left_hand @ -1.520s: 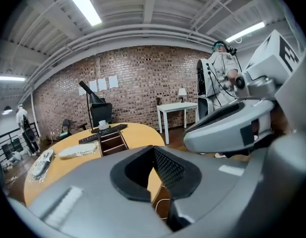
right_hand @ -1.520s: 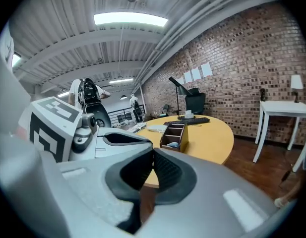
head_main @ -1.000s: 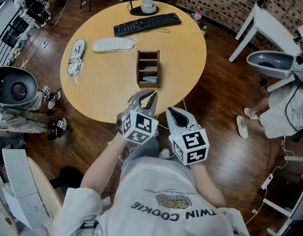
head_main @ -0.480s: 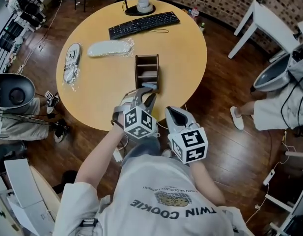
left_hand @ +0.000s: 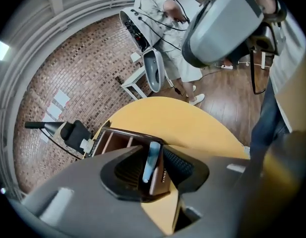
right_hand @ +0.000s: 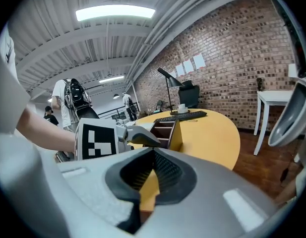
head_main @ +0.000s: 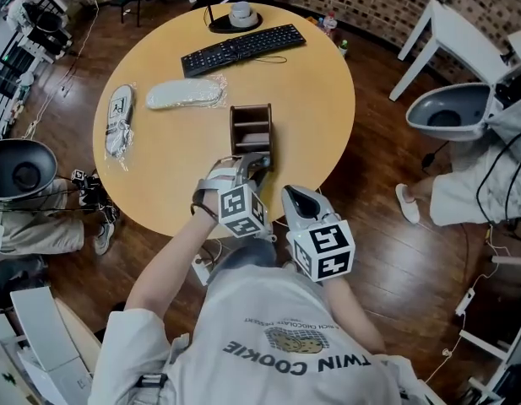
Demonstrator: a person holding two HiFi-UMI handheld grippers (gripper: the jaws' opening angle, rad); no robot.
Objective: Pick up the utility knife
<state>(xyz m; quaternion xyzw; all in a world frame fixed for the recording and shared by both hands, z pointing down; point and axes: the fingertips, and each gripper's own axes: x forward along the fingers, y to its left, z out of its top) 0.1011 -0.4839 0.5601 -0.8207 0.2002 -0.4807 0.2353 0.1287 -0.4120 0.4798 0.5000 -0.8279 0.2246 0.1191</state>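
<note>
Table; left gripper just opened around utility knife

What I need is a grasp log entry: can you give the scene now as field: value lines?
target: light blue utility knife, near end of wooden organizer
left gripper: jaws open, just been opening; knife between them, ungripped
right gripper: open, empty, near table edge
also on table: keyboard

The left gripper has moved up-frame from the table's near edge to the wooden organizer at the centre of the head view, rolling as it went. Its jaws have just been opening and now straddle the pale blue utility knife without pressing on it.
</note>
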